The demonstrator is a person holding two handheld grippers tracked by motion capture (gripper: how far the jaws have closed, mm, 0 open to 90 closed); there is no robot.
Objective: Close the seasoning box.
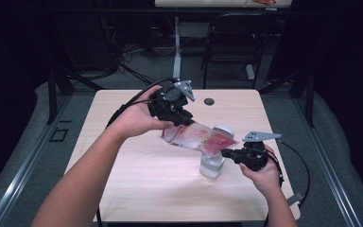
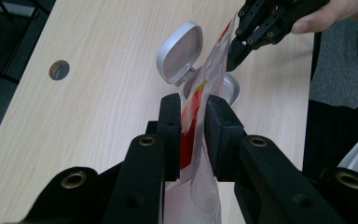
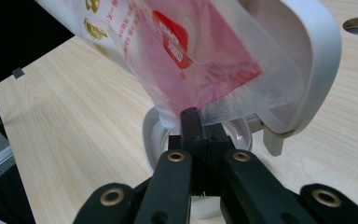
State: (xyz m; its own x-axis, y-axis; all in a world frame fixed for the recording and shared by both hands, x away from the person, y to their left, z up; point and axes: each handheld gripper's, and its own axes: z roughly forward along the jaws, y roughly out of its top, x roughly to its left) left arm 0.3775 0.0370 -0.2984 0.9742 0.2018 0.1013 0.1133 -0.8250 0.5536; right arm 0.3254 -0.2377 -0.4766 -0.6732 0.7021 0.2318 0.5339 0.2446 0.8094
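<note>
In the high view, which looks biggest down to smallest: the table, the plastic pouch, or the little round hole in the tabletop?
1. Table
2. Pouch
3. Hole, though it lies farther from the camera.

Two grippers, the left gripper [image 1: 182, 117] and the right gripper [image 1: 227, 152], are holding one red and clear bag [image 1: 196, 136] over one jar [image 1: 212, 165], all sitting above one wooden table [image 1: 137, 175].

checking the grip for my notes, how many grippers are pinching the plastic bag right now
2. The left gripper clamps the bag at its raised end, nearer the table's far side. The right gripper pinches the bag's lower edge, right above the open container.
</note>
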